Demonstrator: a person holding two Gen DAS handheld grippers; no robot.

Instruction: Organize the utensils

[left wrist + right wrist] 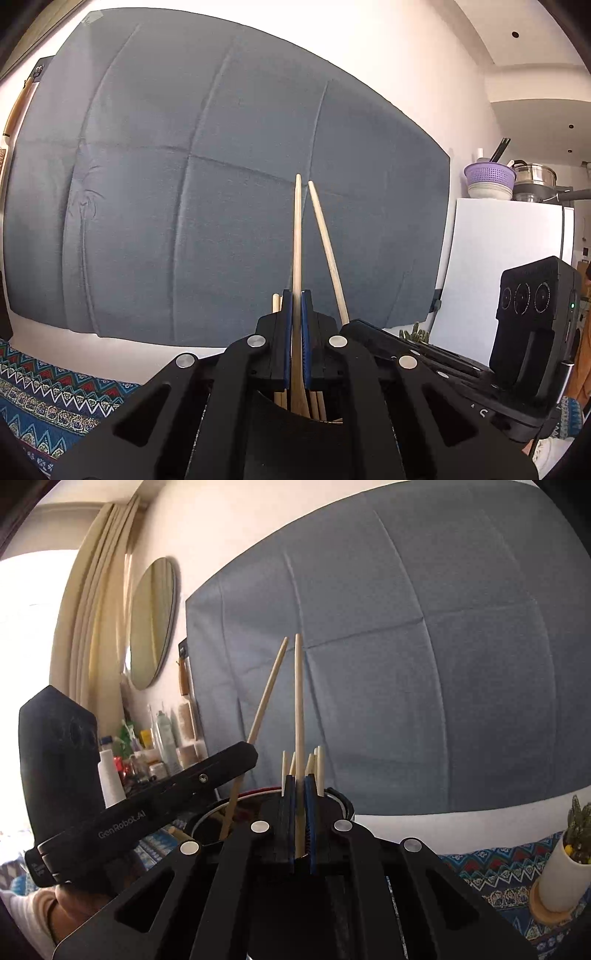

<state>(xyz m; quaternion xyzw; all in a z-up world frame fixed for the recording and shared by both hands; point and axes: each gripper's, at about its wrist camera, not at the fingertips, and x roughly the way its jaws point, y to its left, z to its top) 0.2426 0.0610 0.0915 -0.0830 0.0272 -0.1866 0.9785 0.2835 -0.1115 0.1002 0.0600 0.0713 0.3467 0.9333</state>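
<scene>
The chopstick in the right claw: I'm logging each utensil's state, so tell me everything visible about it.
The chopstick is a pale, plain wooden stick, tapering to a thin tip at the top. It stands nearly upright, pinched between the blue pads of the right claw, which is shut on it. Its lower end is hidden behind the claw. Shorter chopstick ends rise just behind it from a round container.

Left gripper [296, 302] clamped on one chopstick [297, 236], upright.
I see its jaws pinching that stick; a second chopstick [327, 247] leans just right, right gripper [417, 345] beside, grey cloth [221, 177] behind.
</scene>
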